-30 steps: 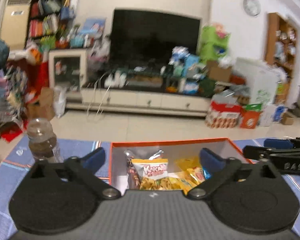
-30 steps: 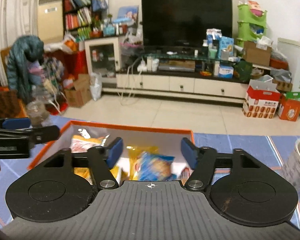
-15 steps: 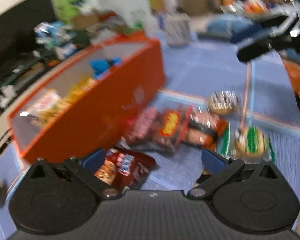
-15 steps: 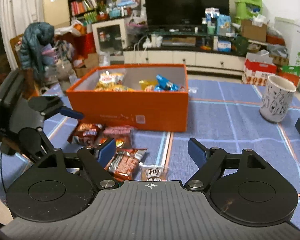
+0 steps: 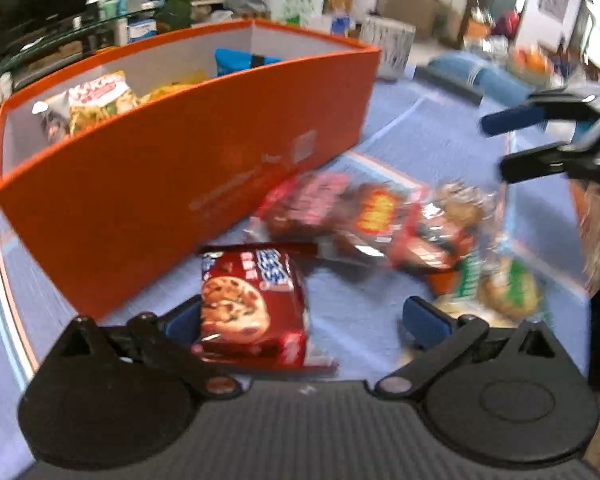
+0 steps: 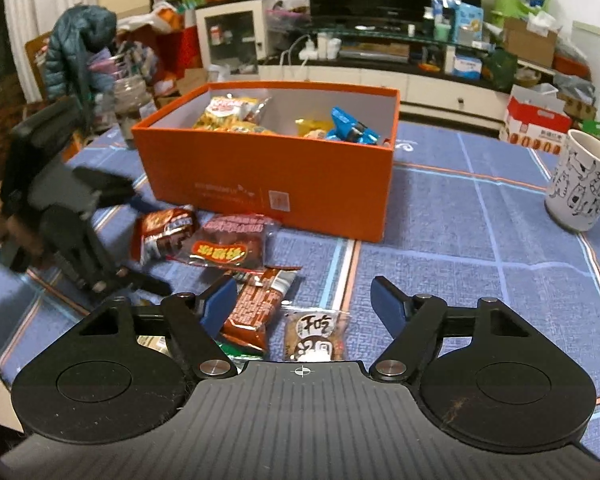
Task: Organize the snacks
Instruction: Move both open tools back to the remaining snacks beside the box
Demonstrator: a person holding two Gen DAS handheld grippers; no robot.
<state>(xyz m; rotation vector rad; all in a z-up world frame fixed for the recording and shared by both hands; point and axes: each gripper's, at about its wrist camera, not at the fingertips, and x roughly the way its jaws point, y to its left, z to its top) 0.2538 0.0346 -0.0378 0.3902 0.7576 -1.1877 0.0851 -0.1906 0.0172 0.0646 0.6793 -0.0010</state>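
a: both grippers have dropped from above the orange box (image 6: pixel 268 176) to the loose snacks in front of it, compared with a second ago.

b: what's nearest now?

a: on the right wrist view, the right gripper (image 6: pixel 304 300) hangs over a brown wrapper (image 6: pixel 256 308) and a small clear pack with black characters (image 6: pixel 314 334). its jaws are closing slightly, with both packs between them but neither pad pressing on them.

b: and the left gripper (image 5: pixel 304 320)?

a: its jaws stand wide; a red cookie pack (image 5: pixel 248 304) lies against the left pad, nothing clamped.

b: further out?

a: more red packets (image 6: pixel 204 240) lie on the blue cloth (image 6: pixel 480 260), just beside the box's front wall. inside the box are yellow bags and a blue packet (image 6: pixel 352 128). a white mug (image 6: pixel 580 184) stands well apart to the right.
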